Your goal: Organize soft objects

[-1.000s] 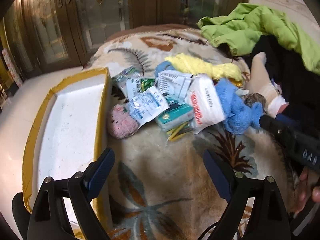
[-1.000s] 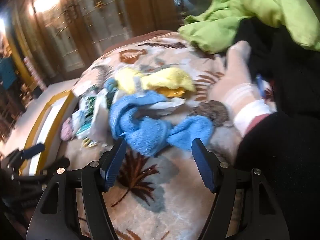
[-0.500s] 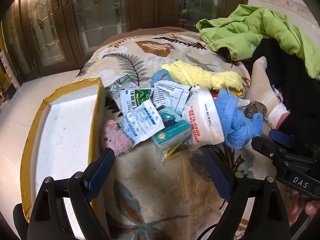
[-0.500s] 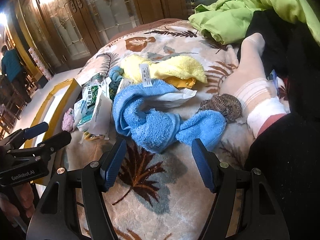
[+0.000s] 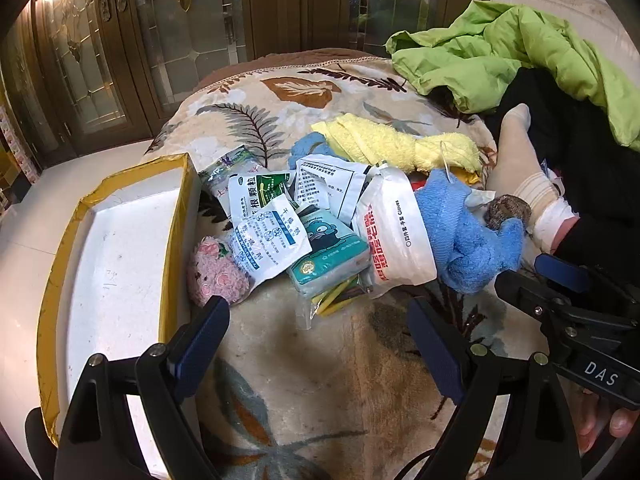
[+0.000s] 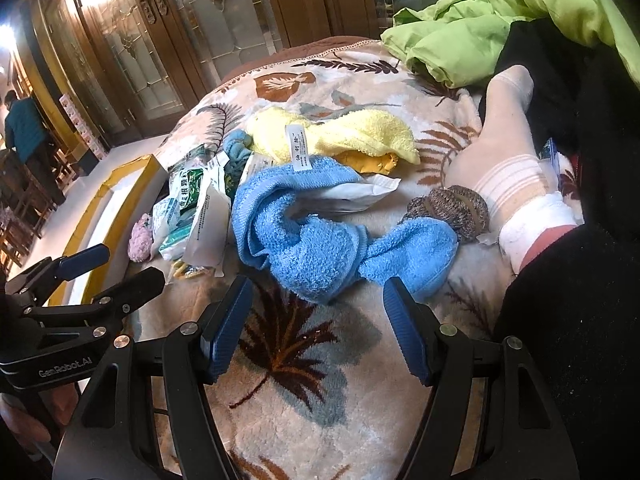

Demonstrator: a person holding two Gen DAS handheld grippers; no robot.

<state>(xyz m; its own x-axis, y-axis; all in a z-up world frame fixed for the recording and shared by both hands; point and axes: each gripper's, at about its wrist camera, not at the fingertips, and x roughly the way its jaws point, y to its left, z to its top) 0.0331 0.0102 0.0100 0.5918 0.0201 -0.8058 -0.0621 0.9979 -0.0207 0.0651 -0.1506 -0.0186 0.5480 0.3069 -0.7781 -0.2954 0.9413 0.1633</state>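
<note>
Both grippers drawn back from the pile

In the left wrist view the white box (image 5: 116, 264) and the packets (image 5: 276, 224) now sit lower and closer than a second ago, and more of the leaf-print blanket (image 5: 304, 92) shows behind them. The right gripper (image 6: 316, 320) has backed off the blue towel (image 6: 304, 232), which a second ago lay between its jaws; the left gripper (image 6: 108, 268) has come further into the right wrist view.

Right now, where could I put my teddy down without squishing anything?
Inside the white tray with the yellow rim, nothing lies on its floor. The leaf-patterned blanket is bare in front of the pile, and behind the yellow towel. Crowded: the middle, with white packets and the blue towel.
</note>
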